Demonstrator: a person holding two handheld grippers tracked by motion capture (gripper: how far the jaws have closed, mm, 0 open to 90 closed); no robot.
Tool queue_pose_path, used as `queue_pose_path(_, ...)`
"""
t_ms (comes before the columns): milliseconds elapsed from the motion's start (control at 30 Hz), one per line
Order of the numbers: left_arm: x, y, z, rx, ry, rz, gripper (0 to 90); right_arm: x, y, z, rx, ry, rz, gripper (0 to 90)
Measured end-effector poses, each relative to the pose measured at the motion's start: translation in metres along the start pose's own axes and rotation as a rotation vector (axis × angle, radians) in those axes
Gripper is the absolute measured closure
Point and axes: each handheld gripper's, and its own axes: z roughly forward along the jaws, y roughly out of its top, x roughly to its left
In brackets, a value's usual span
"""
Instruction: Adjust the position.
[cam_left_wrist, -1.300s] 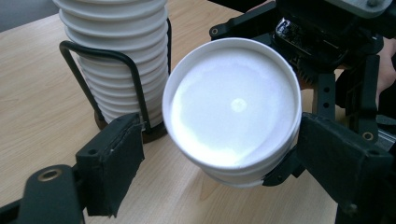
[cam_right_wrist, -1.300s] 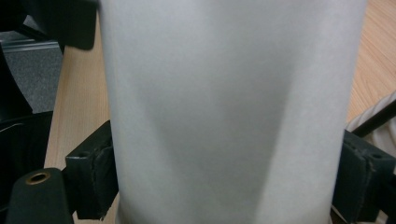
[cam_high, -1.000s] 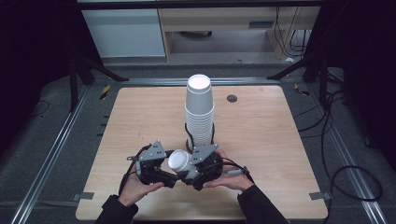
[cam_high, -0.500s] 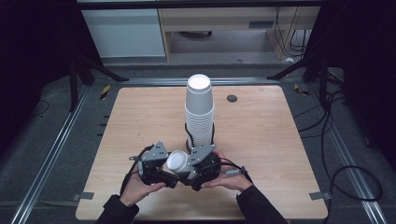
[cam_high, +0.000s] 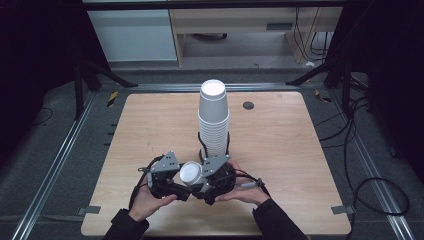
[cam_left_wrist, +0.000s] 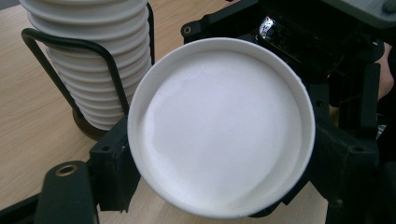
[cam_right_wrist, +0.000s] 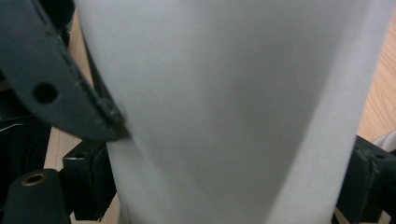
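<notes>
High view: tall stack of white paper cups (cam_high: 213, 117), nested upside down, stands in a black wire holder (cam_high: 202, 146) mid-table (cam_high: 300, 150); nothing seen inside them. One loose cup (cam_high: 190, 173) sits between the two grippers at the table's near edge, its round white end facing up at the camera.

Left gripper view: that cup (cam_left_wrist: 219, 126) shows end-on between the left gripper's (cam_high: 172, 181) jaws, which flank its rim at about half width; contact not certain. Stack (cam_left_wrist: 93, 56) and holder (cam_left_wrist: 70, 60) just behind, left.

Right gripper view: cup wall (cam_right_wrist: 233, 112) spans the frame, right gripper's (cam_high: 210, 182) jaws pressed on both sides, holding it.

Versus earlier frame: left jaws have just been closing in around the cup; hands, stack and holder unchanged
</notes>
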Motion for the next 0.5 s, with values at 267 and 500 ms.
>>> queue_pose_path(267, 0.0006, 0.0004, -0.0018, -0.007, -0.004, -0.007, 21.2, -0.0009, 0.0004, -0.0004, -0.008, 0.002, 0.024, 10.6)
queue_pose_path(500, -0.0006, 0.0002, -0.0006, 0.005, 0.004, 0.000, 21.9, -0.0024, 0.0006, -0.0022, -0.026, -0.001, 0.044, 7.8)
